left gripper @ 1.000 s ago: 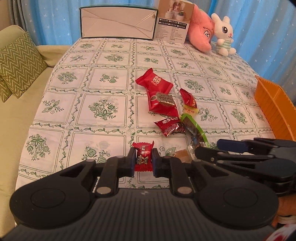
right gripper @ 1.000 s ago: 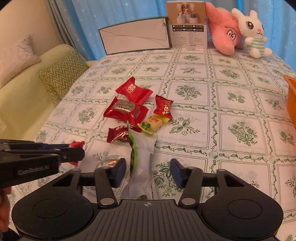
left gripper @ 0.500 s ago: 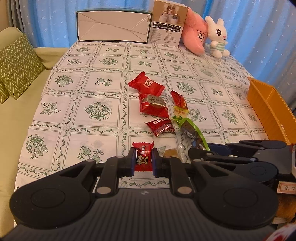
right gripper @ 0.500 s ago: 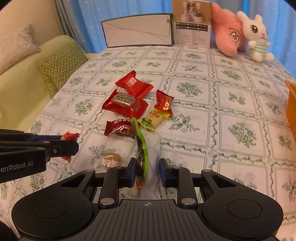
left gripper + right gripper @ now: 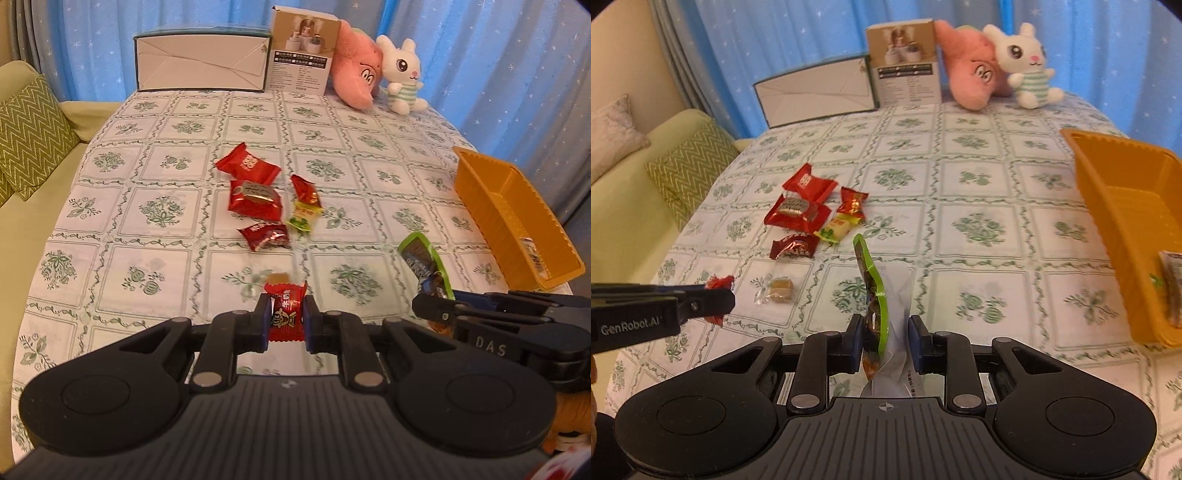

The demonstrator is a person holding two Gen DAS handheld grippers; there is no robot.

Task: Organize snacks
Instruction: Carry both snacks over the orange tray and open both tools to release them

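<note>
We see the left gripper [image 5: 285, 320] with its jaws clamped on a small red wrapped candy [image 5: 286, 309], lifted clear of the tablecloth. The right gripper [image 5: 885, 345] has its jaws closed on a long green-edged snack pouch with a pale back [image 5: 882, 295], which stands upright between the fingers and above the table.

Just beyond the left jaws a clear-wrapped brown sweet [image 5: 778, 290] lies on the green-and-white floral tablecloth [image 5: 166, 155]. Farther out we find a loose cluster of snacks on the cloth: a dark red foil candy [image 5: 265, 235], a yellow-green wrapped sweet [image 5: 303, 216], a small red packet [image 5: 305, 189] touching it, a red pack with a gold label [image 5: 254, 199], and a red pillow packet with white print [image 5: 248, 164].

To the right sits a rectangular orange plastic basket [image 5: 480, 177]; we can make out one long snack packet [image 5: 1172, 291] lying in it at the near end, and little else of its interior.

At the far edge of the table stand a white flat carton [image 5: 201, 63], a brown product box [image 5: 303, 55], a pink plush toy [image 5: 356, 74] and a white plush rabbit [image 5: 402, 77].
</note>
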